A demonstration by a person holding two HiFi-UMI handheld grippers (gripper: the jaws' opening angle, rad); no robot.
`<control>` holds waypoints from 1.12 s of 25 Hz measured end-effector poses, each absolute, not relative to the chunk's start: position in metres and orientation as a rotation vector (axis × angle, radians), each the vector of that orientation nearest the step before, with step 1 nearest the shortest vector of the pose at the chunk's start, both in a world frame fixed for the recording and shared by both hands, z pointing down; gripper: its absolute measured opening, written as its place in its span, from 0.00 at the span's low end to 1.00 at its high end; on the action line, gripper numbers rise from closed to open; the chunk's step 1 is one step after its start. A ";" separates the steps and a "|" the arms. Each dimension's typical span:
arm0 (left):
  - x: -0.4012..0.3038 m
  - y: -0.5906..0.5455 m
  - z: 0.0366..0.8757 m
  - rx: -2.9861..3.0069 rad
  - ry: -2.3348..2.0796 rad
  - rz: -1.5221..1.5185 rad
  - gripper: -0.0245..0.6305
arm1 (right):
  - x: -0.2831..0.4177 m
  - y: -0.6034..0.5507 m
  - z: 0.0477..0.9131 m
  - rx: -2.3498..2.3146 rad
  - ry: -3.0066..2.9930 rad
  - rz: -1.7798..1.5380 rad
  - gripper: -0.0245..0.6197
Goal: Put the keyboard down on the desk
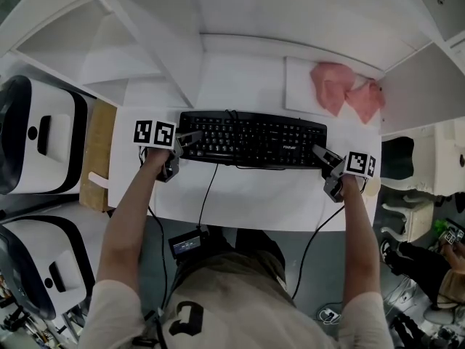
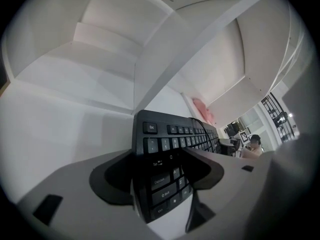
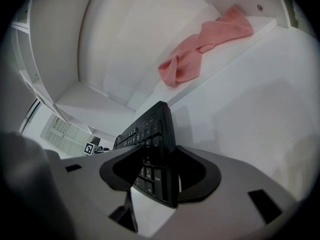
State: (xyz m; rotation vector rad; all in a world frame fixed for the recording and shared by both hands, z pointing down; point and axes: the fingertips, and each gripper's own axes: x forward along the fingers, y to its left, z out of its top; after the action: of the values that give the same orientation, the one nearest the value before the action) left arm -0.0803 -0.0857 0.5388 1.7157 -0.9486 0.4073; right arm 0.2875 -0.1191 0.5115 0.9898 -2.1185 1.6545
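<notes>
Head view: the black keyboard (image 1: 251, 138) lies across the white desk (image 1: 247, 198), with the left gripper (image 1: 190, 139) at its left end and the right gripper (image 1: 320, 153) at its right end. Left gripper view: the jaws clamp the keyboard's left end. Right gripper view: the jaws seemingly press its right end.

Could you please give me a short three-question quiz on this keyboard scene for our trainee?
1. What do the left gripper and the right gripper each grip between their fingers?
2. True or false: the crumpled pink cloth lies between the two grippers.
3. The cloth lies nearer which gripper? A left; B right; C neither.
Key: 1 one end each of the black plastic keyboard; 2 false, it lies on a white ledge behind; 3 B.
</notes>
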 end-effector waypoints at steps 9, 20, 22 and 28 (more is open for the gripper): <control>-0.082 -0.085 0.543 1.671 -1.011 0.475 0.52 | 0.294 -0.123 0.516 1.207 -2.083 1.393 0.40; -0.091 -0.084 0.545 1.663 -1.123 0.626 0.55 | 0.303 -0.125 0.525 1.305 -1.981 0.992 0.46; -0.097 -0.084 0.545 1.683 -1.144 0.687 0.55 | 0.304 -0.126 0.525 1.319 -1.972 0.993 0.46; -0.097 -0.078 0.549 1.670 -1.117 0.664 0.55 | 0.307 -0.128 0.531 1.315 -1.972 1.021 0.46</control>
State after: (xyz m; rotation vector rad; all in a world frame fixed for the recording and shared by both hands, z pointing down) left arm -0.0973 -0.0776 0.5488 1.6695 -1.1173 0.6642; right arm 0.3067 -0.1279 0.5308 1.3147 -1.9719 1.0212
